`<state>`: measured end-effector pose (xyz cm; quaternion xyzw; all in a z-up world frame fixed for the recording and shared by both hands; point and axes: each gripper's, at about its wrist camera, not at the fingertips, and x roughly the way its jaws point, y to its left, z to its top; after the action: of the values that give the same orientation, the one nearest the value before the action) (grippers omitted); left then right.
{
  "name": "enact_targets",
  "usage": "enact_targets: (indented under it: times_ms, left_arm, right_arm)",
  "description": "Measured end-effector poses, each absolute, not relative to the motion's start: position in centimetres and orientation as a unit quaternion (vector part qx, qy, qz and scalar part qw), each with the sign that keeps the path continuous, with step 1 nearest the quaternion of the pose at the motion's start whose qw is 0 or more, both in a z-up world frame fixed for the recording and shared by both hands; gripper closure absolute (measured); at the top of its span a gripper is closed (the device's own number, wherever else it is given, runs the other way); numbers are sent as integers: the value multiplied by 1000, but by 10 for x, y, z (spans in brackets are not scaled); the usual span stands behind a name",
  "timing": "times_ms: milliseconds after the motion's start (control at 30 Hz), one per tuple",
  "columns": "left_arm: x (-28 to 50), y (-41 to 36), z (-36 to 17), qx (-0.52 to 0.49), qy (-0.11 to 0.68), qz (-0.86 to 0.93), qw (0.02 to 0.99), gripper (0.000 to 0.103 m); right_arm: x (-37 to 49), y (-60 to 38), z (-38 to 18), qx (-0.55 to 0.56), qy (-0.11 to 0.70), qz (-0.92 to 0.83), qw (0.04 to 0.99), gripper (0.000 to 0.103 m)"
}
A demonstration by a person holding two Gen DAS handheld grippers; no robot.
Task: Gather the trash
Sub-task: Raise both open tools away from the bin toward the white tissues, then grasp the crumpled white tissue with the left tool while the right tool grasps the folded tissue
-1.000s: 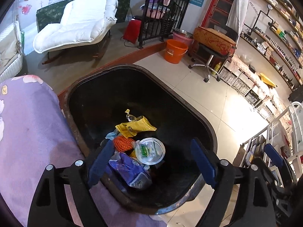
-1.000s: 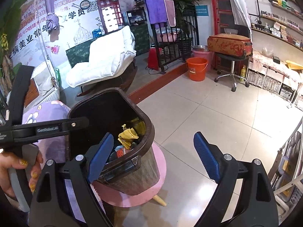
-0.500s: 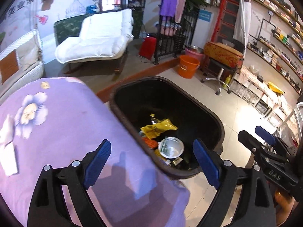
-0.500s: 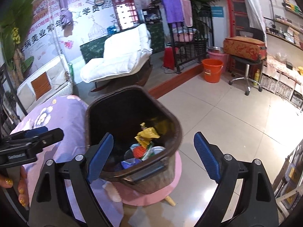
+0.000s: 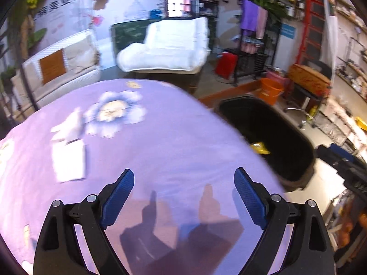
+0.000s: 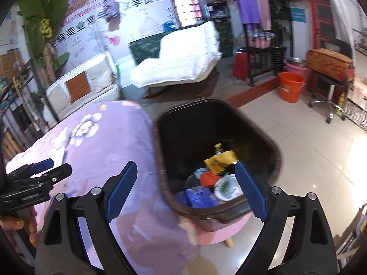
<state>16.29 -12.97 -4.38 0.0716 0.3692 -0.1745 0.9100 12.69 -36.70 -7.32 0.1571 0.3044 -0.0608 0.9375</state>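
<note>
With both tools apart and empty, we bring the left tool [image 5: 183, 192] low over the white paper [image 5: 68, 160], then pinch one edge.

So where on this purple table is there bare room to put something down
The purple tablecloth is bare from the flower print across to the edge by the trash bin, and under the left tongs. The white papers crowd the left side. The bin's bottom is crowded with wrappers.
</note>
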Motion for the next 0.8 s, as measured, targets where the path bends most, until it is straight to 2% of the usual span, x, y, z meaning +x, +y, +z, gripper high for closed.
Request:
enact_targets:
  times_ms: [333, 700, 800]
  left_arm:
    - [215, -40, -54, 70, 398, -57, 913, 15]
    - [265, -22, -74, 60, 446, -59, 891, 31]
    - [270, -20, -80, 57, 458, -57, 885, 43]
  right_arm:
    - [155, -309, -60, 117, 319, 20, 940, 17]
    - [176, -265, -48, 89, 323, 59, 940, 17]
    - [182, -257, -48, 88, 329, 66, 938, 17]
